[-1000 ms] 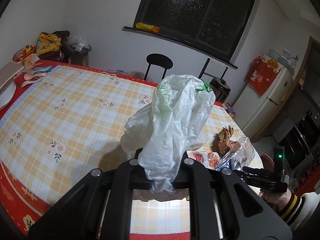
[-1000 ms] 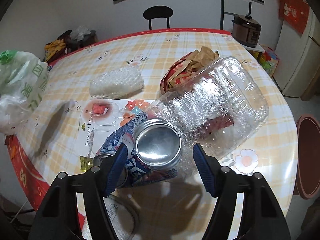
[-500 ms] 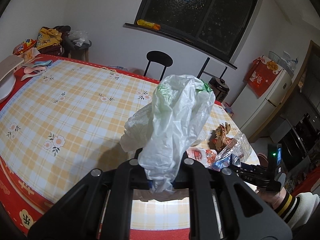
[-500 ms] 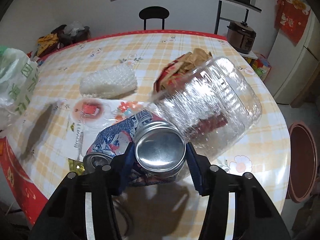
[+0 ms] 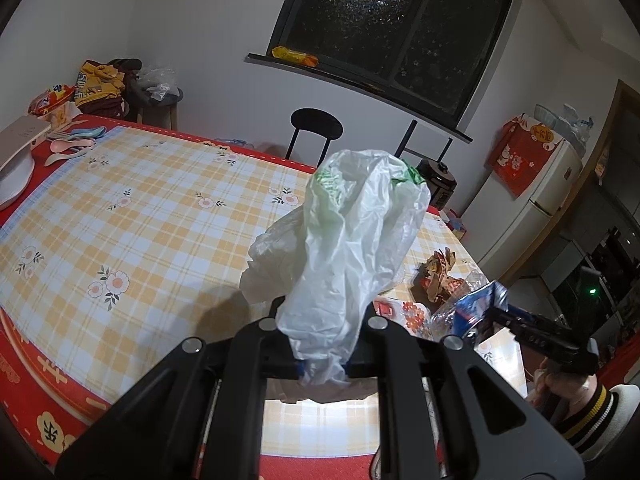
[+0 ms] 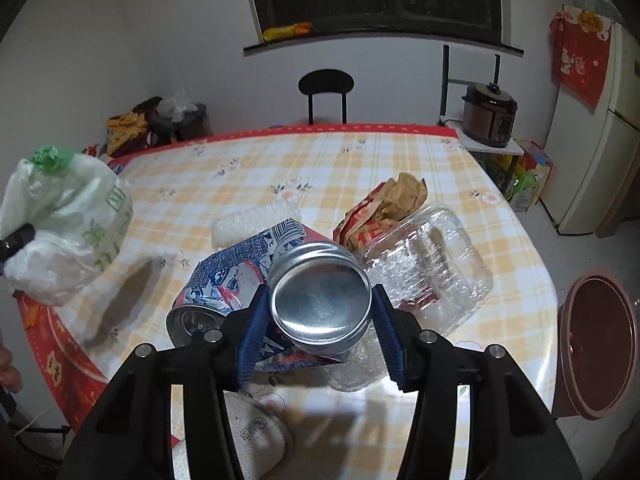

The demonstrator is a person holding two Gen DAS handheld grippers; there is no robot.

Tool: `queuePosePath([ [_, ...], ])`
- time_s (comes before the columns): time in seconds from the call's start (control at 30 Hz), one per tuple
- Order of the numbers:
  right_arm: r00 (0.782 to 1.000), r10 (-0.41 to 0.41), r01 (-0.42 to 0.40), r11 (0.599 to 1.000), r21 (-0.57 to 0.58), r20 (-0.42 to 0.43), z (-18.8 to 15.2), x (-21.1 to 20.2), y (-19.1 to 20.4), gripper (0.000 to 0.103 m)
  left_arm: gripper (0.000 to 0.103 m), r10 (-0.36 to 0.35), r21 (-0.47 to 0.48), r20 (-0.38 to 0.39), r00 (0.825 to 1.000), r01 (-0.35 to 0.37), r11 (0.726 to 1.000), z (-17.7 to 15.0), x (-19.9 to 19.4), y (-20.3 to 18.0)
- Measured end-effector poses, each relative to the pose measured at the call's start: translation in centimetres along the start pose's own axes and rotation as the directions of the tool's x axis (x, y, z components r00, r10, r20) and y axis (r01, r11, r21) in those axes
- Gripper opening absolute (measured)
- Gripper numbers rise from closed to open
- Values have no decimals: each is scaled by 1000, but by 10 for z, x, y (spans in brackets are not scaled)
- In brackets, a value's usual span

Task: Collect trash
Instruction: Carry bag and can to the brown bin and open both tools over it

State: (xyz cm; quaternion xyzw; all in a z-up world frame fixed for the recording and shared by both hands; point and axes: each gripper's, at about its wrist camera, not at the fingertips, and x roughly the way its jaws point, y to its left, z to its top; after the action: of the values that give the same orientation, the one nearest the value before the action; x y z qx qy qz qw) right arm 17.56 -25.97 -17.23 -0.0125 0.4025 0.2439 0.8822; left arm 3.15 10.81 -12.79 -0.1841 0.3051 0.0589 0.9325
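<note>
The left tool (image 5: 322,364) is pinched narrow on the neck of a white plastic bag (image 5: 352,248), which stands up crumpled above its fingers; in the right wrist view the same bag hangs at the left, over the table (image 6: 400,160) edge. The right tool (image 6: 318,328) has just been closing, and its blue pads now press on both sides of a crushed blue can (image 6: 304,300), whose shiny round bottom faces the camera. The can appears lifted clear of the table, but it is not in the bag.

So the task seems only at its beginning or middle: one piece of trash is gripped, and the step of dropping it into the bag is not yet done. Whether the bag already contains something cannot be told, because its mouth is squeezed together.

Several pieces are left on the table: a clear plastic container (image 6: 424,264) just behind the can, a crumpled brown and red paper wrapper (image 6: 384,208) beyond it, and a whitish bubble-like pad (image 6: 240,226) near it. A printed flat packet (image 5: 400,312) also lies there.

Two things could hinder the drop. The bag mouth is closed by the left tool, so it probably must be opened first. The bag is also well apart from the can, to its left. A dark red bin (image 6: 600,344) stands on the floor at the right.
</note>
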Motion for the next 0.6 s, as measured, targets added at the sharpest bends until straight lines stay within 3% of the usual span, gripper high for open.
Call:
queuePosePath([
  [0.3, 998, -3, 0, 999, 38, 67, -2, -39, -42, 51, 15, 29, 6, 41, 999, -29, 1000, -2, -11, -25],
  [0.6, 994, -27, 15, 994, 111, 110, -11, -78, -124, 51, 15, 29, 30, 78, 996, -32, 999, -3, -22, -95],
])
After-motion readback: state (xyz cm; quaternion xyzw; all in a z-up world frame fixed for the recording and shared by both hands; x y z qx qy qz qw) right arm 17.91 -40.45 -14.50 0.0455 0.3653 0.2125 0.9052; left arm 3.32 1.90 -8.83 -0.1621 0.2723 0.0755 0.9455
